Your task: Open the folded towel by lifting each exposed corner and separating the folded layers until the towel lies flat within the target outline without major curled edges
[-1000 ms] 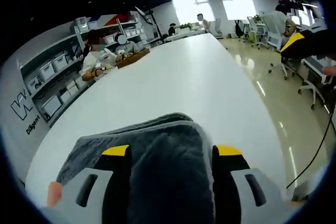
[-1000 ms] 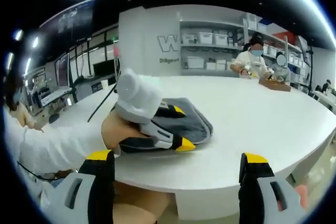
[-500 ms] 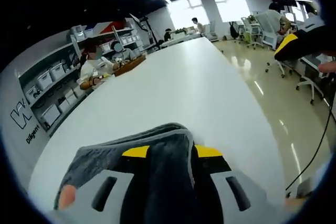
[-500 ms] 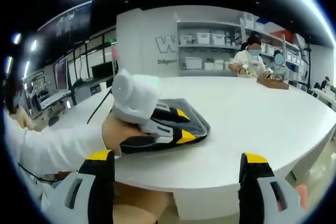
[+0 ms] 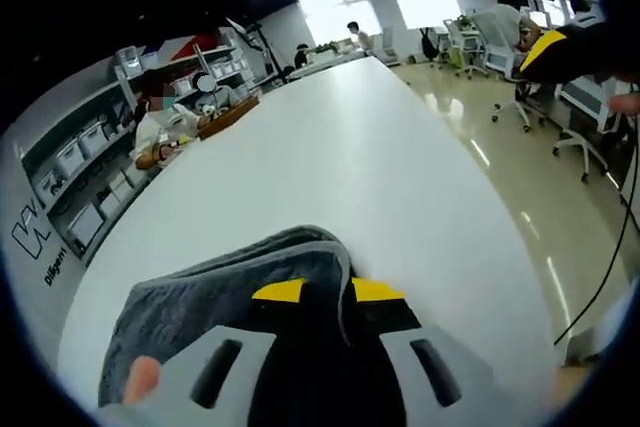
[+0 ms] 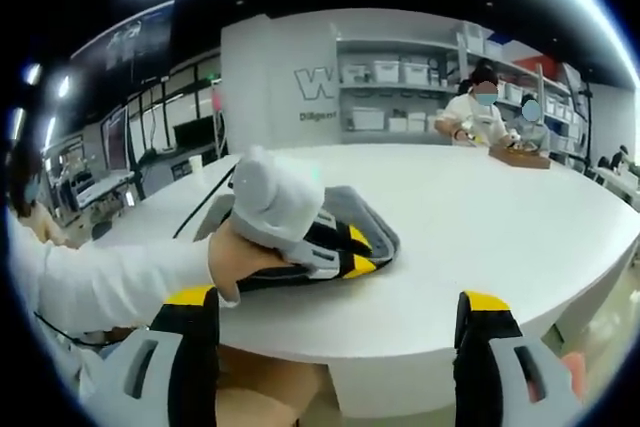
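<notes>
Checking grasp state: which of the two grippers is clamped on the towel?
The left gripper: its yellow-tipped jaws pinch the grey towel's edge. The right gripper hangs open, off the white table.

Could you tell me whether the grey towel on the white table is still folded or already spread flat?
Folded. The grey towel sits as a thick, layered bundle on the white table, and the left gripper has its jaws closed on its rounded edge.

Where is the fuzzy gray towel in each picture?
Left gripper view: the gray towel lies low in the middle, pinched between the left hand-held gripper jaws.
Right gripper view: the gray towel sits left of center on the white table, under the left hand-held gripper.
Shared landmark: the wall shelves with white bins.
</notes>
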A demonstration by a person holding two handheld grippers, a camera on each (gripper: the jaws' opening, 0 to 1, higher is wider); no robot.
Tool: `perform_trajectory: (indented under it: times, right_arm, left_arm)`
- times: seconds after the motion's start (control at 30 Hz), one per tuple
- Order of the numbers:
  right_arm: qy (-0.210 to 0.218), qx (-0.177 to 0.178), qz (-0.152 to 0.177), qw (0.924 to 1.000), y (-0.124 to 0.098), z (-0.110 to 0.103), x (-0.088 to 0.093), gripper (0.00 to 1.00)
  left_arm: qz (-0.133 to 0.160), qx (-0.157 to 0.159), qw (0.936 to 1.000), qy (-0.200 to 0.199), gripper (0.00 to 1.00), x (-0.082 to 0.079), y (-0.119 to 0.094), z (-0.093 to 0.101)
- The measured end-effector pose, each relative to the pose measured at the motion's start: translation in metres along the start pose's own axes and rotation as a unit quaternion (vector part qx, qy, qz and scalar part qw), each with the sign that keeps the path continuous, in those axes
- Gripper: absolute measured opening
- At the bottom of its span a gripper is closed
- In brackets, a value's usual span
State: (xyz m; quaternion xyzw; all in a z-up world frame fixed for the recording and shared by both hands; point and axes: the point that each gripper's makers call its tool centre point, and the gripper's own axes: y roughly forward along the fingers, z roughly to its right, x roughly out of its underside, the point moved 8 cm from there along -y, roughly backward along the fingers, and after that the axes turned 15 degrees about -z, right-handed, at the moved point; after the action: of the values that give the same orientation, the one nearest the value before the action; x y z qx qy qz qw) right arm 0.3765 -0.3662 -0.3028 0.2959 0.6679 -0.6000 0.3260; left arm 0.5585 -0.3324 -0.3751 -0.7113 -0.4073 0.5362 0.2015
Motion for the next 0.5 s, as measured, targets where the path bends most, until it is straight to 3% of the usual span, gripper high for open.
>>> perform_trajectory:
  times: [0.27, 0.5]
  right_arm:
    - [0.003, -0.003, 0.002, 1.0, 0.001, 0.0, 0.0, 0.98]
    - [0.005, -0.005, 0.002, 1.0, 0.001, 0.001, 0.0, 0.98]
  left_arm:
    - [-0.002, 0.018, 0.9997, -0.015, 0.05, 0.001, 0.001, 0.0]
    - [0.008, 0.046, 0.9954, -0.083, 0.03, 0.003, -0.007, -0.009]
